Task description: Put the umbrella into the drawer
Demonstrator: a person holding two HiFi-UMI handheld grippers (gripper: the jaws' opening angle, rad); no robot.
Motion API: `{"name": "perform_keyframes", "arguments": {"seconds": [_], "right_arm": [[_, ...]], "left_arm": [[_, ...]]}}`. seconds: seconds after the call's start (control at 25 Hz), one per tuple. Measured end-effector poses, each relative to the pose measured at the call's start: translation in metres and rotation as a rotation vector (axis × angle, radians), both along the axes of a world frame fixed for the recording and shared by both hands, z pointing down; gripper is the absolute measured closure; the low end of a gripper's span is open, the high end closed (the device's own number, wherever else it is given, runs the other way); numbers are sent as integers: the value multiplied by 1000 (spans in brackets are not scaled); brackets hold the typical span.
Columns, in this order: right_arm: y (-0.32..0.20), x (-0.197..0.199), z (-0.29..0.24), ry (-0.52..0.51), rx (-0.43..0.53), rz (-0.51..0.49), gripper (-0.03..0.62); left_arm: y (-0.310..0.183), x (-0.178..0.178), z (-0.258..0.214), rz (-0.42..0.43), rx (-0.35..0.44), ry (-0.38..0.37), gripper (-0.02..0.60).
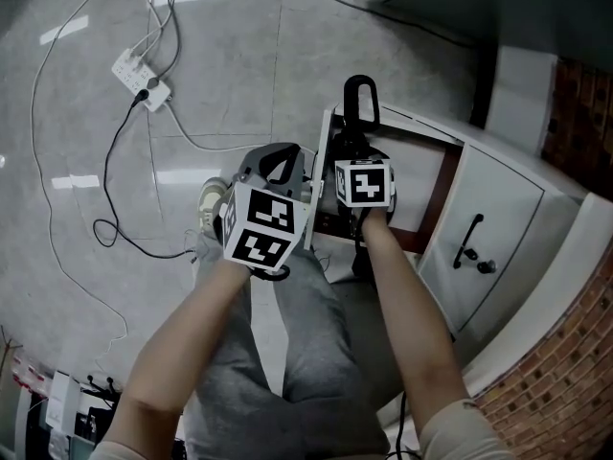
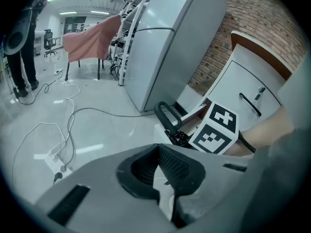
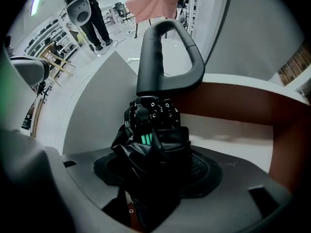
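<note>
A folded black umbrella with a loop handle stands upright in the open drawer, handle up. My right gripper points straight down and is shut on the umbrella's bundled fabric, just below the handle. Brown drawer walls and a white bottom lie behind it. My left gripper hangs just left of the drawer's front panel. Its jaws meet at the tips with nothing between them. From there the umbrella handle and the right gripper's marker cube show ahead.
A white cabinet door with a black handle stands to the right of the drawer, against a brick wall. A power strip and cables lie on the floor at left. A grey refrigerator stands behind. My legs and a shoe are below.
</note>
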State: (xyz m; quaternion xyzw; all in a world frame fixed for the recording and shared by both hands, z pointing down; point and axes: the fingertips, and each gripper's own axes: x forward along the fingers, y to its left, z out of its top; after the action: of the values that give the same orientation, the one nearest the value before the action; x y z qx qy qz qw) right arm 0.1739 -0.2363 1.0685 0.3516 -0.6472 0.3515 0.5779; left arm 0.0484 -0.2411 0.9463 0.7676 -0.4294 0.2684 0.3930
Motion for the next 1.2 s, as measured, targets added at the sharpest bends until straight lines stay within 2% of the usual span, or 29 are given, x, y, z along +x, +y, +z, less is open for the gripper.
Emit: {"name": "perform_keyframes", "arguments": {"seconds": [0.32, 0.52, 0.68, 0.88, 1.04, 1.12, 1.2], "right_arm": [[0, 1, 2, -18, -11, 7, 306], [1, 2, -5, 19, -11, -4, 277], [5, 0, -17, 29, -18, -7, 255], [4, -1, -47, 40, 17, 17, 255], [2, -11, -85, -5, 18, 26, 256], [-7, -16, -107, -24, 49, 19, 286], [-16, -18, -132, -26, 101, 14, 384]], "left_arm": [[6, -4, 9, 12, -19, -4, 574], [6, -11, -5, 42, 27, -46, 574], [6, -17, -18, 53, 31, -55, 574], [5, -28, -43, 58, 51, -67, 574], [2, -40, -73, 48, 72, -82, 574], [-3, -43, -90, 46, 93, -88, 574], [-6, -45, -108, 45, 110, -92, 574]]}}
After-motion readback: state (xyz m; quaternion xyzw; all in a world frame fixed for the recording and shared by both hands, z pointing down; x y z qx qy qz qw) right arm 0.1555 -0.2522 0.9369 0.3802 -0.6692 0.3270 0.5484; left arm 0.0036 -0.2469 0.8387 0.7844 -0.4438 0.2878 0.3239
